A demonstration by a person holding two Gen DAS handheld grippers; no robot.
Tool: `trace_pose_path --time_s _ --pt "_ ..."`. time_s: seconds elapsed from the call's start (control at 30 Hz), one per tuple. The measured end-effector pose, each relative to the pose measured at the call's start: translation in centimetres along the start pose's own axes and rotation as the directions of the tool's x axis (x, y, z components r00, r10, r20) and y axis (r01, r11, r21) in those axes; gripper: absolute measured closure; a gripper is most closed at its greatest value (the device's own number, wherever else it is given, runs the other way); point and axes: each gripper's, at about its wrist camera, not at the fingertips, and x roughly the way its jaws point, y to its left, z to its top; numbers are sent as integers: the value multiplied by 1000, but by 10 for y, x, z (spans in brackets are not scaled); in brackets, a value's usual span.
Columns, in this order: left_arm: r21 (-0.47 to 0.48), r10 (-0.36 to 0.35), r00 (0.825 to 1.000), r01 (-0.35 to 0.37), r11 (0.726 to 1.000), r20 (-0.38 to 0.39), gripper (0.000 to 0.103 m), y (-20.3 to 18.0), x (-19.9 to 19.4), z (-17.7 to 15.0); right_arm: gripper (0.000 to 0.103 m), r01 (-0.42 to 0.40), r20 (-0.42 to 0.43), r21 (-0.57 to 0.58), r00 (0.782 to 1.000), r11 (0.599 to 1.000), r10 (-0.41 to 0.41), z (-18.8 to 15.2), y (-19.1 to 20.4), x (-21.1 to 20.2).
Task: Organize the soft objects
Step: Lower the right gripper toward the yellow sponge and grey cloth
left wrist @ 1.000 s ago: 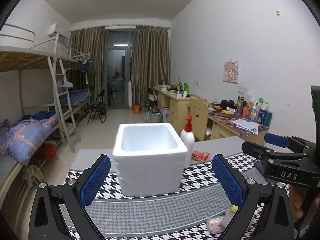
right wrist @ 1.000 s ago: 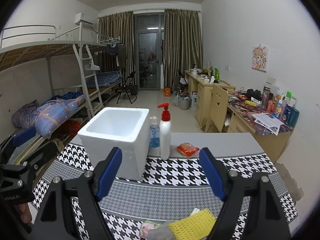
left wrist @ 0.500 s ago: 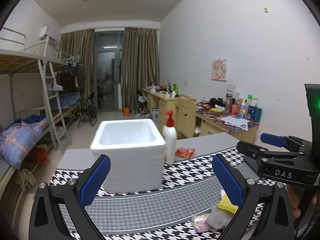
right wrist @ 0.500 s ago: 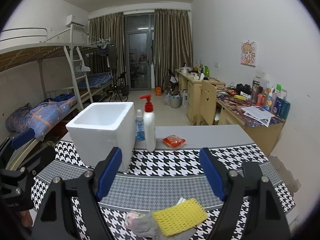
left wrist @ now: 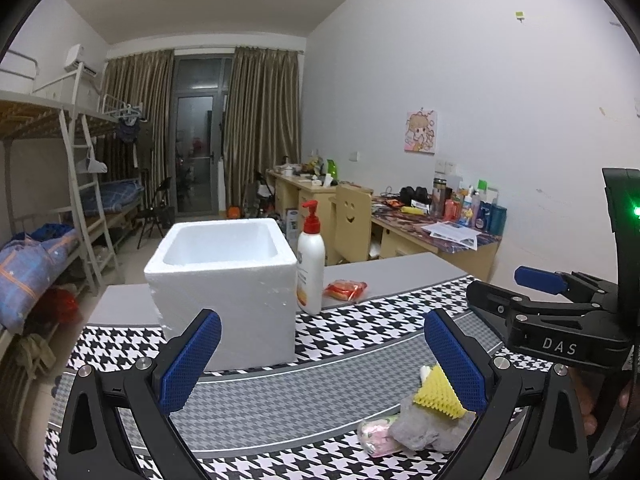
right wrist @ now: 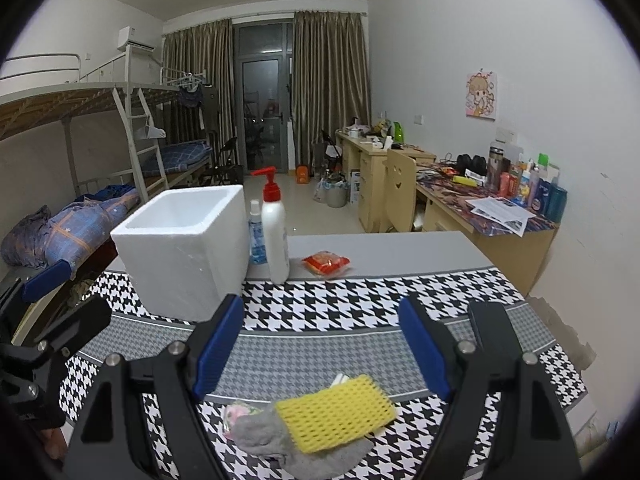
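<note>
The yellow sponge (right wrist: 335,416) now lies fuller between the right gripper's (right wrist: 320,344) jaws.

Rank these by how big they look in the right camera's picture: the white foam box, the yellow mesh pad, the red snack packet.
1. white foam box
2. yellow mesh pad, though it lies nearest the camera, which enlarges it
3. red snack packet

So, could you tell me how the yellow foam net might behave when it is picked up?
The yellow foam net looks light and squashy, so it would probably flex. It lies on the grey cloth, which might drag along.
</note>
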Motion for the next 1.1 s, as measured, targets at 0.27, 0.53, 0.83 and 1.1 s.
trace_pose_path --time_s 0.27,0.53,0.83,1.1 --pt "3 -30 999 30 1000 -19 1 -7 6 -10 20 3 -20 28 1000 1000 -2 -11 -7 4" --pt "14 -34 999 34 999 -26 1 -11 12 -18 20 15 -43 43 999 999 -13 -23 -12 9" --pt "19 -49 998 50 999 -47 1 -14 21 -29 20 22 -60 42 998 999 -19 -37 -11 12" --pt "6 -52 996 53 999 -73 1 -13 29 -37 20 37 -91 43 995 998 -33 -48 -13 19"
